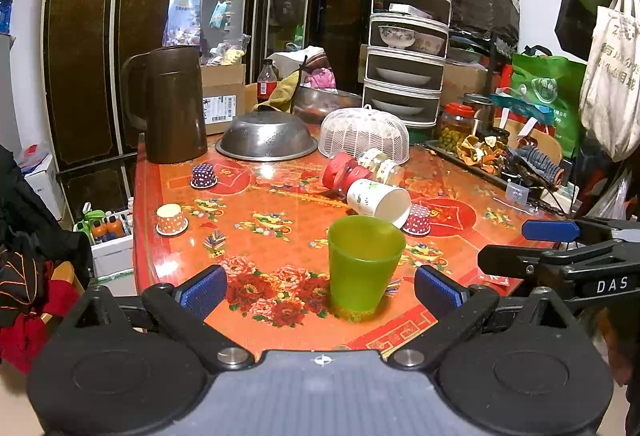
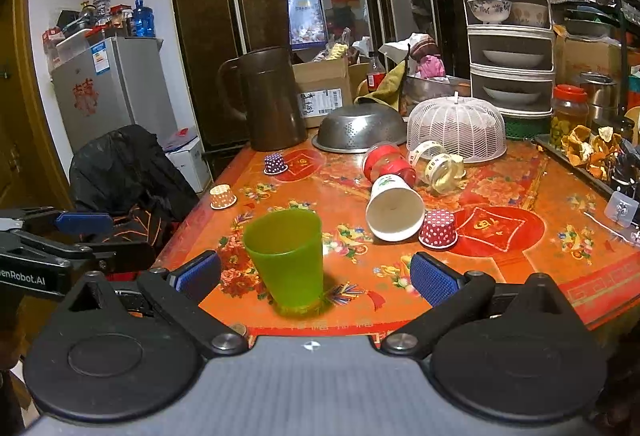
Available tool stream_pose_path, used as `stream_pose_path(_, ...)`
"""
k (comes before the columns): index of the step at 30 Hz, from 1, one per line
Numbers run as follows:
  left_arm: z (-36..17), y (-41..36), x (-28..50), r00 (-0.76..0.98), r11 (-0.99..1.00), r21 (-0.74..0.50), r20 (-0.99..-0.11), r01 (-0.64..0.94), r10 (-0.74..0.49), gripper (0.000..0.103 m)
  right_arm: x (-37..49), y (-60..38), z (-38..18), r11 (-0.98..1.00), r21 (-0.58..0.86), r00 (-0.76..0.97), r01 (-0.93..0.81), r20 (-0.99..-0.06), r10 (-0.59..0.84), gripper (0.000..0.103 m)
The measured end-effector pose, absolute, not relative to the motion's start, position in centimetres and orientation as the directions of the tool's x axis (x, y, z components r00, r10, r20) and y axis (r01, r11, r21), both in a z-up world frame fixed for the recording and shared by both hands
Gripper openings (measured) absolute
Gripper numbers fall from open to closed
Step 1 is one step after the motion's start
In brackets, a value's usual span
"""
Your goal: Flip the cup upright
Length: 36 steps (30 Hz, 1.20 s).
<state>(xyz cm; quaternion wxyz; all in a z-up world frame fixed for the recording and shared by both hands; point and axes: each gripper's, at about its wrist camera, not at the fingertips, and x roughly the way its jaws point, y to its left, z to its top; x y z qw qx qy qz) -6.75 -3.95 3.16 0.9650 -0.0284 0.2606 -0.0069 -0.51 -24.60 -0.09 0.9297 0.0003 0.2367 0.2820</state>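
A green plastic cup [image 1: 362, 268] stands upright, mouth up, on the red patterned table [image 1: 280, 332] near its front edge; it also shows in the right wrist view [image 2: 290, 260]. My left gripper [image 1: 320, 290] is open, its blue pads on either side of the cup and apart from it. My right gripper [image 2: 314, 276] is open, with the cup between the fingers, closer to the left pad. A white paper cup [image 1: 380, 201] lies on its side behind the green cup, mouth toward me; it shows in the right wrist view [image 2: 394, 209] too.
Small dotted paper cups [image 1: 172, 220] [image 1: 204, 175] [image 1: 416, 220] sit mouth down on the table. Tipped jars [image 1: 352, 171], a steel colander [image 1: 266, 137], a white mesh cover [image 1: 366, 131], a brown jug [image 1: 172, 103] and a tiered rack [image 1: 406, 39] stand behind. The other gripper [image 1: 560, 260] shows at the right.
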Motion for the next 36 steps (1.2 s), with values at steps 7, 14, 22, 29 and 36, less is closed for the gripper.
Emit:
stream_pose_path(7, 3.01, -3.95, -6.59, 0.861, 0.998, -0.06, -0.508, -0.001, -0.029, 0.101, -0.36, -24.57, -0.18, 0.842, 0.137, 0.729, -0.522, -0.441, 0.524, 0.102)
stream_pose_path(14, 2.96, -3.86, -6.48, 0.861, 0.998, -0.061, -0.508, -0.003, -0.028, 0.101, -0.42, -24.68, -0.21, 0.838, 0.144, 0.727, -0.526, -0.435, 0.531, 0.102)
stream_pose_path(22, 2.87, -3.83, -6.44, 0.86, 0.998, -0.06, -0.509, -0.005, -0.027, 0.101, -0.35, -24.7, -0.31, 0.839, 0.144, 0.727, -0.524, -0.438, 0.529, 0.102)
stream_pose_path(29, 2.69, -3.79, -6.41, 0.86, 0.998, -0.061, -0.51, -0.004, -0.028, 0.101, -0.34, -24.65, -0.32, 0.84, 0.141, 0.728, -0.524, -0.438, 0.528, 0.102)
stream_pose_path(36, 2.75, -3.87, -6.4, 0.859, 0.998, -0.063, -0.511, -0.005, -0.028, 0.101, -0.39, -24.65, -0.33, 0.839, 0.142, 0.727, -0.524, -0.437, 0.529, 0.102)
